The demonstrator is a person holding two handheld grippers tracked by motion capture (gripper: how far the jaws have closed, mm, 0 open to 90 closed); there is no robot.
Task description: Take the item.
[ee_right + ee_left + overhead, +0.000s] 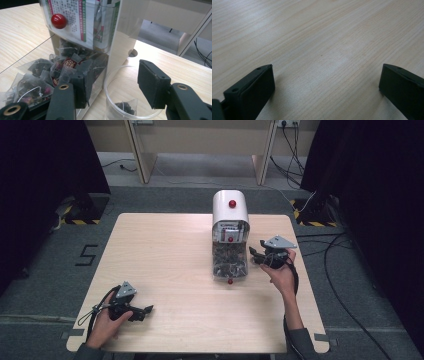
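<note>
In the right gripper view we see the clear glass (pixel 110 105) cut off by the bottom edge, and the print on the dispenser's (pixel 82 22) label too small to read. The top edge crops the dispenser. In the high view the glass hides behind the right gripper (pixel 256 255).

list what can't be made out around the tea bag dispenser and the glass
- Clear glass cup: bottom cut off by the right gripper view's lower edge, partly behind the right gripper fingers.
- Print on the white tea bag dispenser: too small in the high view; blurred in the right gripper view.
</note>
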